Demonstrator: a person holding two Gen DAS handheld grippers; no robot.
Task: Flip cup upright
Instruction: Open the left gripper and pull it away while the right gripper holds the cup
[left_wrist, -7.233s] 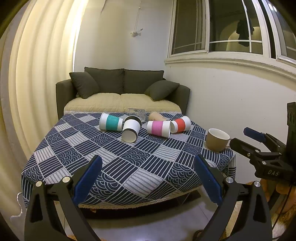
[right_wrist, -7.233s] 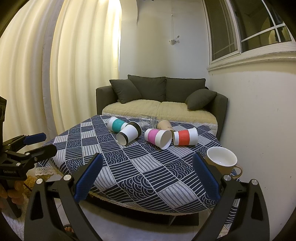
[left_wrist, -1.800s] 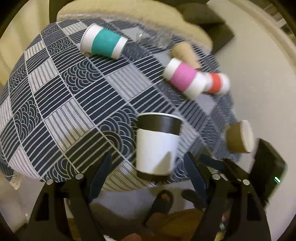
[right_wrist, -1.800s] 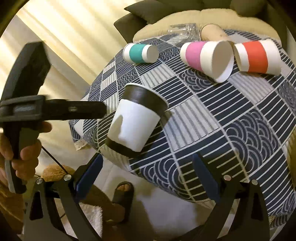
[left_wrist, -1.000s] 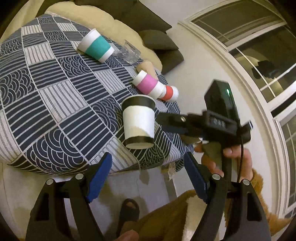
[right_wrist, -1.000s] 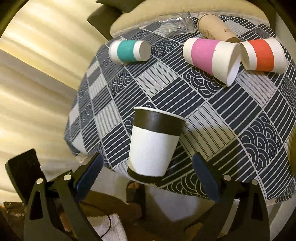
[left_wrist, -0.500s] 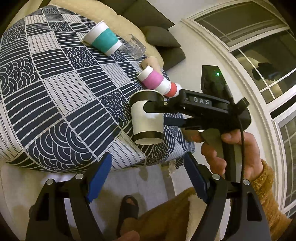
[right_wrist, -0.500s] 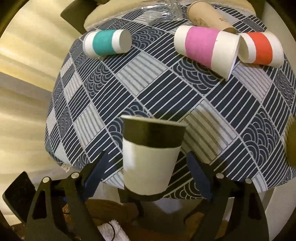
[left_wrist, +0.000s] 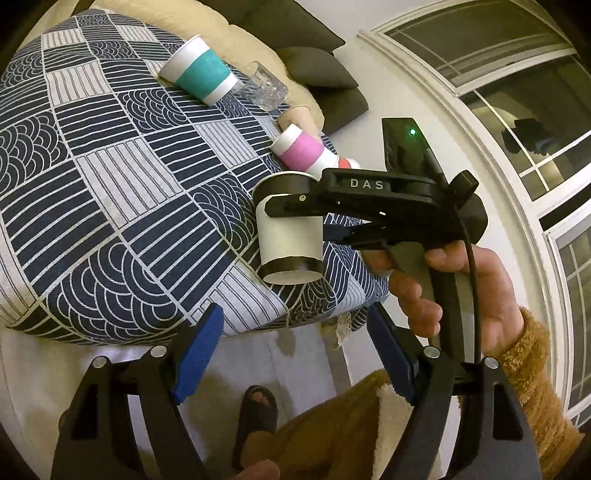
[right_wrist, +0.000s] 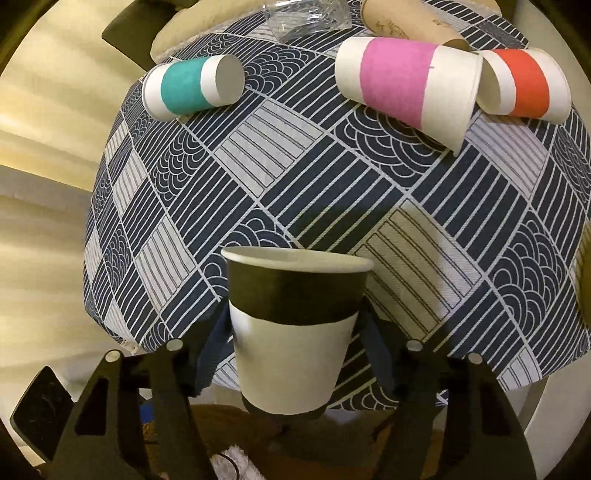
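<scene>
A black-and-white paper cup (right_wrist: 293, 332) is held upright, mouth up, above the near edge of the patterned tablecloth (right_wrist: 332, 192). My right gripper (right_wrist: 291, 343) is shut on the cup's sides. In the left wrist view the same cup (left_wrist: 290, 229) sits in the right gripper (left_wrist: 295, 214), which reaches in from the right. My left gripper (left_wrist: 295, 354) is open and empty, below and short of the cup, over the floor.
A teal cup (right_wrist: 192, 86), a pink cup (right_wrist: 402, 86), a red cup (right_wrist: 524, 86) and a brown cup (right_wrist: 406, 22) lie on their sides at the far part of the table. A clear glass (left_wrist: 264, 86) lies near the sofa (left_wrist: 314, 66).
The right gripper moved in around the black-and-white cup and shut on it. The left gripper, which held the cup earlier, has let go and stays back, open.
</scene>
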